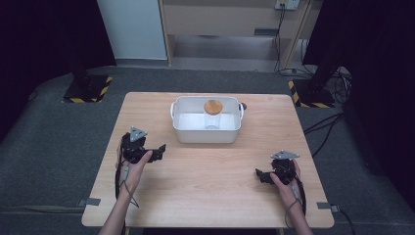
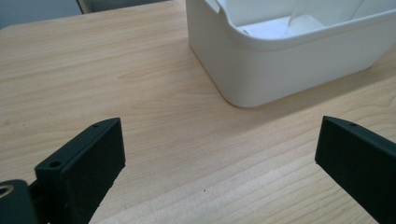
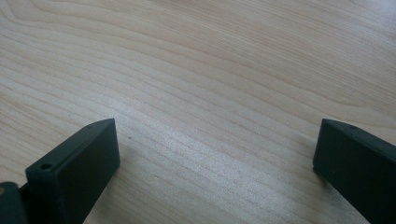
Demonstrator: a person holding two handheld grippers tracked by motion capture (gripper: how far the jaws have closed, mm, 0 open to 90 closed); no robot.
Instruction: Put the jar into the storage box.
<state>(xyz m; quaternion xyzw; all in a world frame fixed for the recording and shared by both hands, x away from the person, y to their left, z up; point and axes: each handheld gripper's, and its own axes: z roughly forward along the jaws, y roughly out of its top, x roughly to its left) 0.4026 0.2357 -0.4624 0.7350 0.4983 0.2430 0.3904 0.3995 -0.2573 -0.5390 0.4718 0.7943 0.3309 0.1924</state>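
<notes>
A white plastic tub (image 1: 207,133) stands at the back middle of the wooden table (image 1: 205,171). Inside it a clear glass jar (image 1: 213,115) with a round wooden lid stands upright. My left gripper (image 1: 160,151) rests low over the table at the left, jaws wide apart and empty, aimed at the tub's near left corner (image 2: 243,88). Over at the right front, my right gripper (image 1: 259,175) is open too, with bare wood (image 3: 210,116) between its jaws. A hand holds each gripper.
Bare wood spans the table between the grippers and in front of the tub. A small dark object (image 1: 243,105) lies just behind the tub's right handle. Grey floor surrounds the table, with stand bases (image 1: 87,88) and cables (image 1: 323,125) at the back corners.
</notes>
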